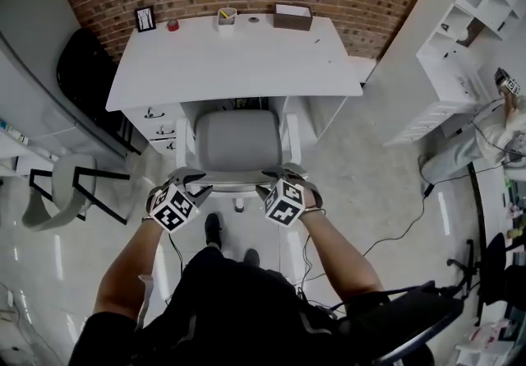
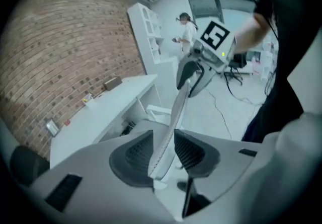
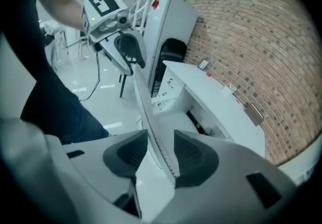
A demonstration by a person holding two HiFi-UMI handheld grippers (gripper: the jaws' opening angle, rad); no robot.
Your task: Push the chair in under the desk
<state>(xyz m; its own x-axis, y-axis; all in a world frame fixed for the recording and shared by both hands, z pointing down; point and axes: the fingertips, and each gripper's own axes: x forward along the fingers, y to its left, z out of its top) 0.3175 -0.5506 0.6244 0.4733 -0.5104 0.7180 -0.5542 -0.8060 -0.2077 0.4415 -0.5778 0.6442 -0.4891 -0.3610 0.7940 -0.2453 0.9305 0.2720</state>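
Observation:
The grey office chair (image 1: pixel 238 141) stands with its seat in the desk's kneehole, under the white desk (image 1: pixel 238 60). Its thin pale backrest (image 1: pixel 238 179) faces me. My left gripper (image 1: pixel 196 186) and right gripper (image 1: pixel 276 181) sit at the backrest's top edge, one at each end. In the left gripper view the backrest edge (image 2: pixel 173 117) runs between the jaws of my left gripper (image 2: pixel 163 155), and the pads stand apart from it. The right gripper view shows the same: the backrest edge (image 3: pixel 146 112) lies in the gap of my right gripper (image 3: pixel 161 155), jaws open.
On the desk's far edge stand a picture frame (image 1: pixel 145 18), a red object (image 1: pixel 173 25), a pen cup (image 1: pixel 227 16) and a brown box (image 1: pixel 292 17). Drawers (image 1: pixel 160 126) flank the kneehole on the left. A grey chair (image 1: pixel 57 192) stands left, white shelving (image 1: pixel 468 19) right, a cable (image 1: pixel 403 224) on the floor.

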